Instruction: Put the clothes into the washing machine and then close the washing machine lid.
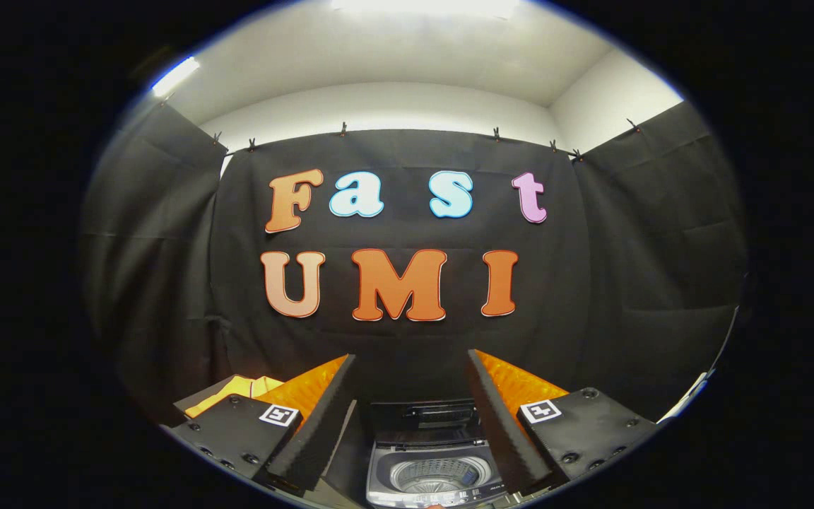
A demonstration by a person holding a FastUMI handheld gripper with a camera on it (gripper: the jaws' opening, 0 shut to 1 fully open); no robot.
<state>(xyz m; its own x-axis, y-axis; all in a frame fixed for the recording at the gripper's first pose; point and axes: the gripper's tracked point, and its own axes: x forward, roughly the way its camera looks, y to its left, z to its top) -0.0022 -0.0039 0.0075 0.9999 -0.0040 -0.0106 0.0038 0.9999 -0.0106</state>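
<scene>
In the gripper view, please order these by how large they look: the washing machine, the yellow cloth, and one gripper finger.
1. One of the open gripper's fingers, though it is nearest the camera, so this is unsure.
2. Washing machine, lid open, between the fingers.
3. Yellow cloth, partly hidden behind the left finger.

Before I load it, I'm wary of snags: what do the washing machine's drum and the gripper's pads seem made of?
The washing machine drum looks like perforated, shiny metal, probably steel. The gripper, jaws open and holding nothing, has fingers faced with black ribbed pads, likely foam or rubber.
</scene>
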